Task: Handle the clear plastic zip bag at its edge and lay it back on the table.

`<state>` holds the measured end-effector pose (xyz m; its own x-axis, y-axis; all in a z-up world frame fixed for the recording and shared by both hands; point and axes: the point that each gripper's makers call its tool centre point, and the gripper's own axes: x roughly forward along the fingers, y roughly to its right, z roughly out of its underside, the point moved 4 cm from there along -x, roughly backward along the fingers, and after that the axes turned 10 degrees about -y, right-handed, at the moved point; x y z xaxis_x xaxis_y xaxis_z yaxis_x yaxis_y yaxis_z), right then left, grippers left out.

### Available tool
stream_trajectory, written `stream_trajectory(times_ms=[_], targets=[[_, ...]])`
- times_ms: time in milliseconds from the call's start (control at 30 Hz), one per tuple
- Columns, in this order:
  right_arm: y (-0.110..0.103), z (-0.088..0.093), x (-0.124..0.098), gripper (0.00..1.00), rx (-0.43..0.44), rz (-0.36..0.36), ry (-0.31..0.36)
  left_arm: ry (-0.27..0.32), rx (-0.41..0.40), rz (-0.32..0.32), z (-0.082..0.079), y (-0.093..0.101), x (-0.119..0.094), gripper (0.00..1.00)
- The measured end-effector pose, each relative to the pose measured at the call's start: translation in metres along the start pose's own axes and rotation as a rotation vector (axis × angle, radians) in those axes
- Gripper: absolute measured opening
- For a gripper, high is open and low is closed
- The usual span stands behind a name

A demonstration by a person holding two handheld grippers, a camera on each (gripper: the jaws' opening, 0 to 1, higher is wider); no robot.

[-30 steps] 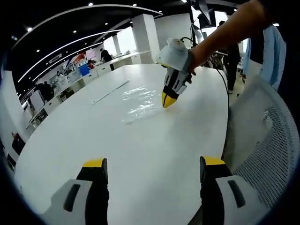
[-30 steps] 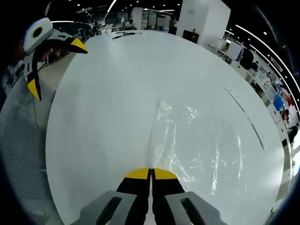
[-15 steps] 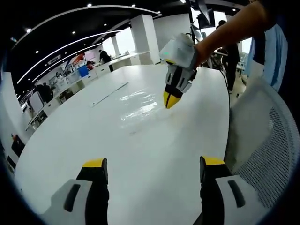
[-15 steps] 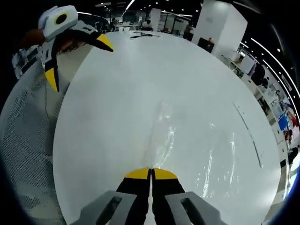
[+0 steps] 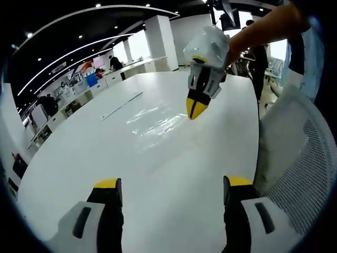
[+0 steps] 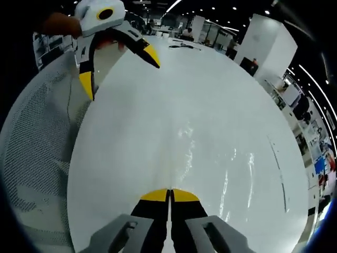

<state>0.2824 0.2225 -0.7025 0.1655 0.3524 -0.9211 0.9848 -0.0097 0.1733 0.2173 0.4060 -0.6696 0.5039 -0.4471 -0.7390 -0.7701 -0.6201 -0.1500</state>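
The right gripper (image 5: 197,108), with its yellow-tipped jaws pressed together on the near edge of the clear plastic zip bag (image 5: 152,120), has risen over the last second. In the left gripper view it now hangs higher above the round white table (image 5: 105,153) than it did a moment ago, and the film has come up with it at that edge. The rest of the bag trails across the tabletop toward the thin grey strip (image 5: 122,104) lying further out. In the right gripper view the closed tips (image 6: 169,196) show the film (image 6: 210,168) stretching away in glossy creases, flatter and more taut than before.

The left gripper (image 6: 113,63) has also lifted and swung closer; its jaws stand wide apart and carry nothing, poised over the table's near rim beside the white mesh chair (image 6: 37,153).

I judge the edge pinch done and the lift under way, with the lay-down yet to come. Thin film like this may cling or fold when lowered.
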Motion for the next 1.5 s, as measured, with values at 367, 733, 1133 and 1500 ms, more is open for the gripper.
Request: stream_trajectory(times_ms=[367,733,1133,1500], targets=[[-0.008,-0.008,-0.01,0.0,-0.109,-0.024,0.006,-0.012,0.02,0.022,0.0,0.001,0.007,0.7],[-0.013,-0.01,-0.018,0.0,-0.125,-0.084,0.017,-0.026,0.071,0.032,-0.005,0.003,0.015,0.57],[-0.02,-0.011,-0.023,0.0,-0.172,-0.117,0.024,-0.029,0.16,0.034,-0.013,0.002,0.023,0.41],[-0.026,-0.015,-0.028,0.0,-0.201,-0.128,0.032,-0.067,0.238,0.025,-0.006,0.001,0.03,0.23]])
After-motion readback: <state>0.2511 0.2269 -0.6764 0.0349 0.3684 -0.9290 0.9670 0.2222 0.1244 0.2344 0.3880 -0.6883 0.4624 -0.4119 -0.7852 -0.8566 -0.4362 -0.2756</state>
